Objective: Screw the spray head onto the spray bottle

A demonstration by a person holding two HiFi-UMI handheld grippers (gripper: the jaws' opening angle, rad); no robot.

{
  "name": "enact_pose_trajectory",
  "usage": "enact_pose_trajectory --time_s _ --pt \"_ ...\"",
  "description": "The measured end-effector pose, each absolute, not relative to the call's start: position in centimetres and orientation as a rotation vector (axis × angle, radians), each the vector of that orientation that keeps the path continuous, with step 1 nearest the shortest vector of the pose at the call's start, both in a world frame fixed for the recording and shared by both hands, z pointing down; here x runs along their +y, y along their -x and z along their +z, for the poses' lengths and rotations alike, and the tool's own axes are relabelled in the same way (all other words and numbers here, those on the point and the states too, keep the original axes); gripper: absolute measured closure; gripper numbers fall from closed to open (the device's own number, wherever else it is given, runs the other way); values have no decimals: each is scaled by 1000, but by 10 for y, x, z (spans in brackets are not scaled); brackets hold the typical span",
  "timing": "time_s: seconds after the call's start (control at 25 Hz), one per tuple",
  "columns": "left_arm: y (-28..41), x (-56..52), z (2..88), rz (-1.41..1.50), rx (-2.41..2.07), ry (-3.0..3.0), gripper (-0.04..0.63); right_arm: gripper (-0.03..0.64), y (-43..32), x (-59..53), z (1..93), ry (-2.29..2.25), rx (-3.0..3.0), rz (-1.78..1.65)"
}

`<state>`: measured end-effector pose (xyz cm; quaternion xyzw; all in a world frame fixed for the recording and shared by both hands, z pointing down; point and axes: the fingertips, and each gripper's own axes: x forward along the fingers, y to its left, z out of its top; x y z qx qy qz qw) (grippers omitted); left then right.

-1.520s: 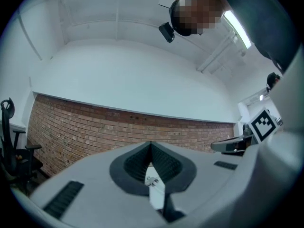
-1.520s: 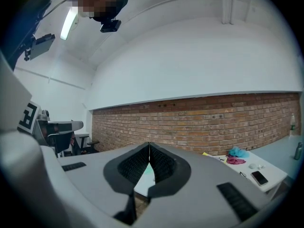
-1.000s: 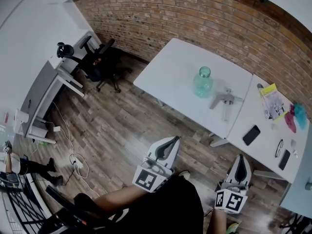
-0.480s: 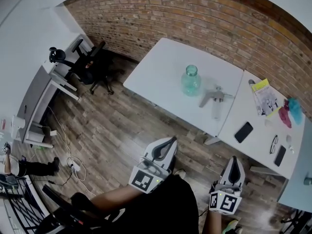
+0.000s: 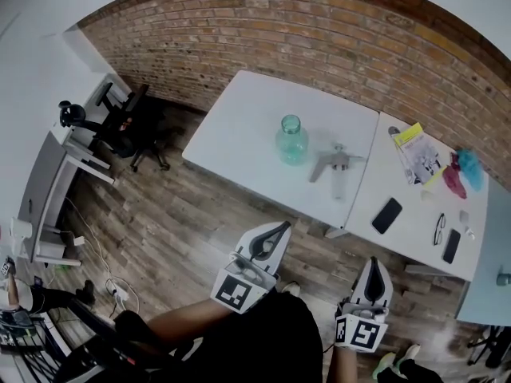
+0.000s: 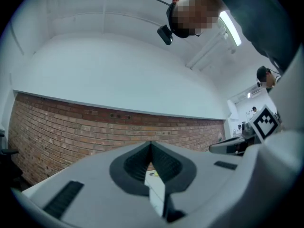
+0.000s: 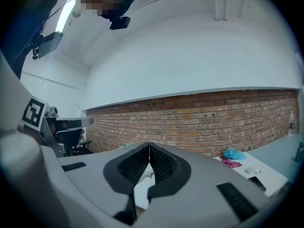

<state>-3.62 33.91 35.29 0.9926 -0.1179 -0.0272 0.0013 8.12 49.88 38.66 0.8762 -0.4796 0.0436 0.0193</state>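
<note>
A clear green spray bottle [image 5: 292, 140] without its head stands upright on the white table [image 5: 247, 126]. The grey spray head [image 5: 335, 164] lies on its side just to the bottle's right, its tube pointing toward the near edge. My left gripper [image 5: 280, 228] is shut and empty, held over the wooden floor well short of the table. My right gripper [image 5: 374, 263] is also shut and empty, near the table's front edge. In the left gripper view my left gripper [image 6: 151, 144] shows its jaws meeting; in the right gripper view my right gripper [image 7: 149, 145] shows the same.
A second white table [image 5: 415, 214] joins on the right with a phone [image 5: 386, 215], glasses [image 5: 440, 229], a yellow booklet [image 5: 417, 154] and pink and blue cloths [image 5: 461, 171]. A brick wall [image 5: 319, 38] runs behind. A desk and office chair [image 5: 120, 126] stand at the left.
The tables, bottle and spray head have shifted left and down in the head view. Both grippers stay shut, low in the picture; the right one sits slightly lower and further left.
</note>
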Motion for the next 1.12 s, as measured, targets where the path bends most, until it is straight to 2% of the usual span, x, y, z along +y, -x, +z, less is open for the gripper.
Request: enact_pose_trajectory --time_s 1.12 --pt "15 169 376 -92 -279 -2976 594 609 -88 309 385 -2634 -1438 204"
